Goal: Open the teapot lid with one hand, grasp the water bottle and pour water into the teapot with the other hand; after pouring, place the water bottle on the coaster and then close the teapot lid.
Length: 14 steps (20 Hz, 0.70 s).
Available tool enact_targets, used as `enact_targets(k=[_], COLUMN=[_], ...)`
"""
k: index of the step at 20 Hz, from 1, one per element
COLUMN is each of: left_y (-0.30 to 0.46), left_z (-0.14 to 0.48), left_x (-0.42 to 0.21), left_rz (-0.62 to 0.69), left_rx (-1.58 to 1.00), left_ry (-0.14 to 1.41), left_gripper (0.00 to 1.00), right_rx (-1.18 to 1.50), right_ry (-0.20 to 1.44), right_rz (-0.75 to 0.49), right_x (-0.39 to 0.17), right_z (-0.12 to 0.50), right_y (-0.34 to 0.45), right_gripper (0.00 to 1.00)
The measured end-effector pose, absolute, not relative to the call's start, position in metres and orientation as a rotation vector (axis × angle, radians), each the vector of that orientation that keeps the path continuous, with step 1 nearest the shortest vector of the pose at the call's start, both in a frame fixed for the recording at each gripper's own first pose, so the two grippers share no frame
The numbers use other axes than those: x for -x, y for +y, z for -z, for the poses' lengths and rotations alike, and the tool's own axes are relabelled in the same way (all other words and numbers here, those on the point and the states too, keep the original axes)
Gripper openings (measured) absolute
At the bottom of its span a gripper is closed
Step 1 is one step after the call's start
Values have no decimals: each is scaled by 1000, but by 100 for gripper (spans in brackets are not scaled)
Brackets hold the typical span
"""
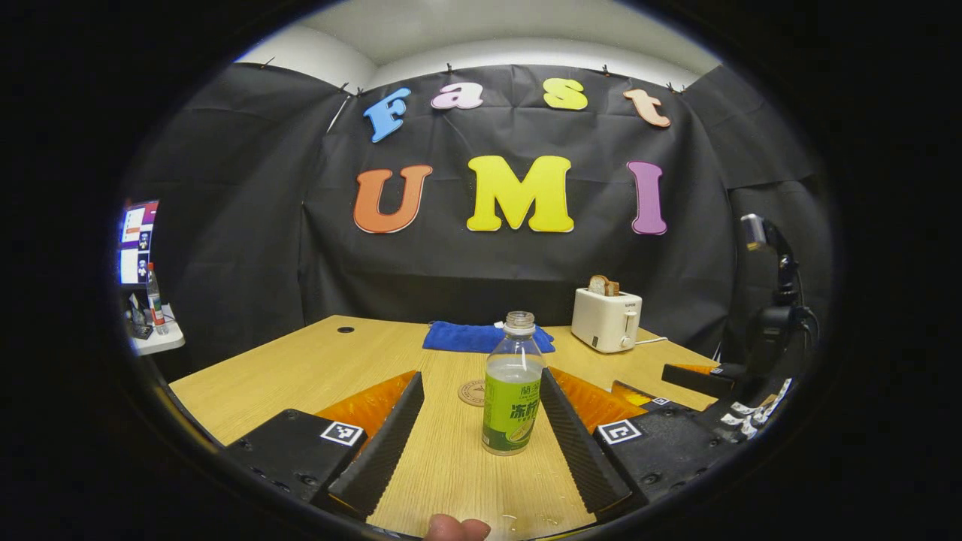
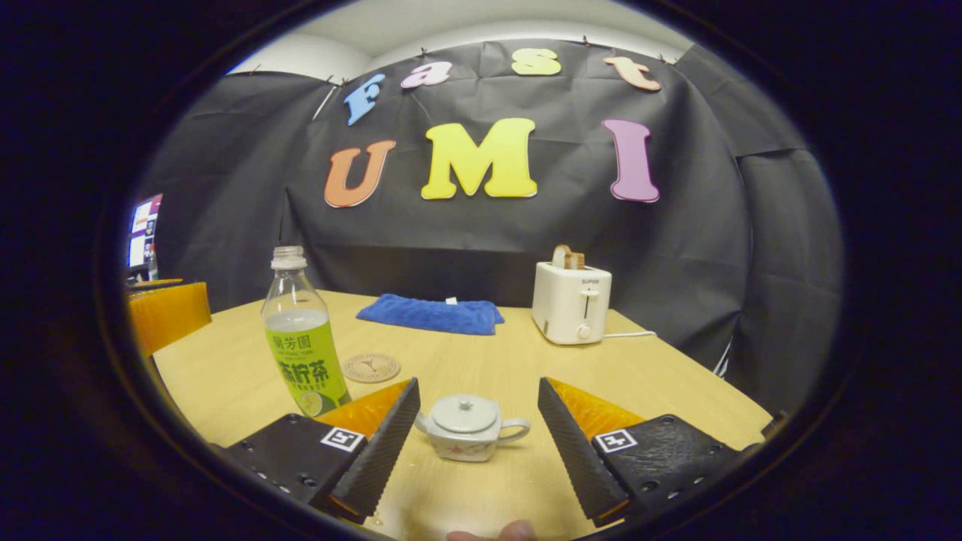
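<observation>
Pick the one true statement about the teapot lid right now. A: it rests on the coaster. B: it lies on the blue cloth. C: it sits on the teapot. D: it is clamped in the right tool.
C: in the right gripper view the lid sits on the teapot, which stands on the table between the fingers of the open right tool, with neither finger touching it.

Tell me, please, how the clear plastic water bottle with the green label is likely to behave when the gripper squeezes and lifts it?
The clear plastic water bottle with the green label is tall and narrow, so a sideways nudge could tip it. It looks over half full, so probably fairly heavy. With no cap visible on its neck, tilting or squeezing its thin walls may spill water.
</observation>
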<state>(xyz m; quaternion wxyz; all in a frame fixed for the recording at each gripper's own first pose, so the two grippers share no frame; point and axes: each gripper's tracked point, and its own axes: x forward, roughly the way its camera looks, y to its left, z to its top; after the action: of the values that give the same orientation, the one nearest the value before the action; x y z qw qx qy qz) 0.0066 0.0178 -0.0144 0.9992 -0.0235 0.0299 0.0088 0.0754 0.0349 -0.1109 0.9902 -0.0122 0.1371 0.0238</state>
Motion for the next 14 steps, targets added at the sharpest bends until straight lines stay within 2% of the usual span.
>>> enact_targets(k=[2, 3, 6, 9, 10, 11, 12, 14], left_y=[19, 20, 22, 26, 28, 29, 29, 31], left_z=[15, 14, 18, 19, 20, 20, 21, 20], left_x=[-7, -7, -8, -9, -10, -10, -10, -9], left_rz=[-19, -20, -21, -25, -29, -30, -31, -32], left_rx=[51, 50, 43, 44, 45, 48, 49, 51], left_ry=[68, 67, 73, 80, 81, 82, 85, 83], left_gripper=[97, 97, 97, 97, 97, 97, 97, 97], right_rx=[21, 23, 25, 36, 35, 33, 31, 28], right_ry=[286, 292, 299, 324, 332, 339, 348, 348], right_rz=[-43, -49, -40, -42, -38, -31, -33, -28], right_x=[-84, -88, -99, -106, -106, -107, -108, -110], right_z=[114, 115, 119, 129, 131, 132, 136, 135], right_y=[35, 37, 43, 49, 48, 47, 49, 49], right_gripper=[94, 97, 80, 72, 60, 55, 36, 25])
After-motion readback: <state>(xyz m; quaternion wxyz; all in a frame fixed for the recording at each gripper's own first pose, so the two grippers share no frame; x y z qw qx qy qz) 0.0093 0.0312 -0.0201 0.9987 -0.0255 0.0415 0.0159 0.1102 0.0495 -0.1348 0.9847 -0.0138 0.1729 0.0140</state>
